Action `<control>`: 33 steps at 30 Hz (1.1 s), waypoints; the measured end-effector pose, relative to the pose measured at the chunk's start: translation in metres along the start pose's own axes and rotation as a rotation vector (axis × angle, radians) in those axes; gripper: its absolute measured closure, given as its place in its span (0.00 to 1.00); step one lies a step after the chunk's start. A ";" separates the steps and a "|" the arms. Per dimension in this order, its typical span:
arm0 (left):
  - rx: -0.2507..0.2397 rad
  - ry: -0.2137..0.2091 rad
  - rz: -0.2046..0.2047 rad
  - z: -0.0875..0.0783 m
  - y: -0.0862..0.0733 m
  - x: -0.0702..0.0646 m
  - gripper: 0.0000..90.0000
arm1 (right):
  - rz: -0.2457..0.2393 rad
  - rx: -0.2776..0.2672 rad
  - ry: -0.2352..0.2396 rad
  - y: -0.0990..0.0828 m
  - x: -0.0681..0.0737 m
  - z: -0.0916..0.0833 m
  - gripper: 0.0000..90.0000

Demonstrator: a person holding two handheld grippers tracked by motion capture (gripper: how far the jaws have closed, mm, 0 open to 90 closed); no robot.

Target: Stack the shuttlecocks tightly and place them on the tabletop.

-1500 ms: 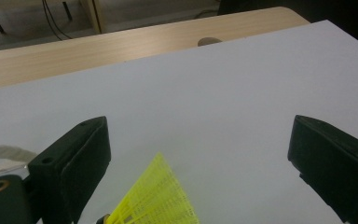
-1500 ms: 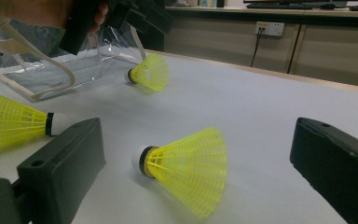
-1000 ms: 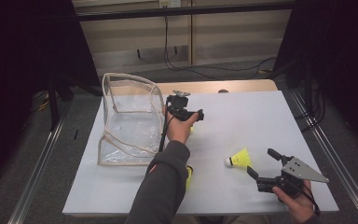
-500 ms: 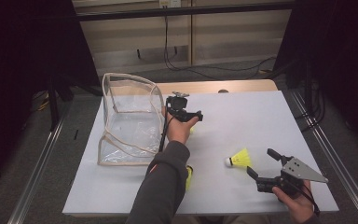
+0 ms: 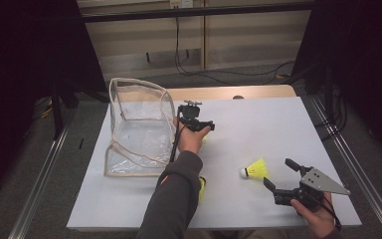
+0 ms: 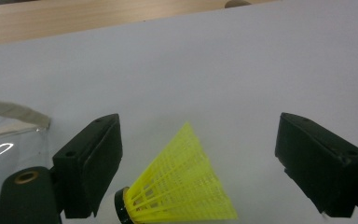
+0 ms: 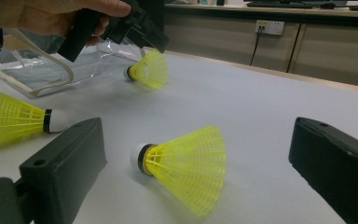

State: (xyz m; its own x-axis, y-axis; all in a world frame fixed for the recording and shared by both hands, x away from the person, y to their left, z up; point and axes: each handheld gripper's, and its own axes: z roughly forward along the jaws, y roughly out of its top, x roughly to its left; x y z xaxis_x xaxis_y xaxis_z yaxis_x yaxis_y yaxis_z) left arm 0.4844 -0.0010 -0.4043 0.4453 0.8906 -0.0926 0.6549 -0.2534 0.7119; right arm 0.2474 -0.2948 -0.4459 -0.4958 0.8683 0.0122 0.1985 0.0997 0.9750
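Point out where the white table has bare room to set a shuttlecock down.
The table's far right part, beyond the middle shuttlecock, lies bare. So does the near left corner in front of the clear bag. It is crowded around the left tool and the right tool.

The whole tabletop (image 5: 288, 124) is taken in from above, from the near edge, looking forward and down. From the left claw (image 6: 200, 163), a shuttlecock (image 6: 179, 189) is seen very close — the view angled down onto the surface. The right claw (image 7: 196, 182) view is set low and near level, and that shuttlecock (image 7: 148, 69) is shared with it, farther off.
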 end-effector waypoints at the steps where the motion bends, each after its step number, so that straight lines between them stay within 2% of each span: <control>1: 0.001 0.002 -0.002 0.001 0.000 0.000 0.17 | -0.001 0.000 0.000 0.000 0.000 0.000 0.03; 15: 0.011 -0.007 -0.028 0.003 -0.001 0.001 0.24 | -0.005 -0.003 0.002 0.000 0.000 0.000 0.03; 33: 0.047 0.005 -0.019 0.007 -0.005 0.001 0.39 | -0.006 -0.004 0.006 0.000 0.001 0.000 0.03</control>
State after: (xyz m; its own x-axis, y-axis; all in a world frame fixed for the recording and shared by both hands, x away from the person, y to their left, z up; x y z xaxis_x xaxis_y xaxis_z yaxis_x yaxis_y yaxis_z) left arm 0.4861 -0.0016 -0.4129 0.4294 0.8972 -0.1027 0.6916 -0.2536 0.6763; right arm 0.2471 -0.2944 -0.4455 -0.5022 0.8647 0.0075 0.1919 0.1030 0.9760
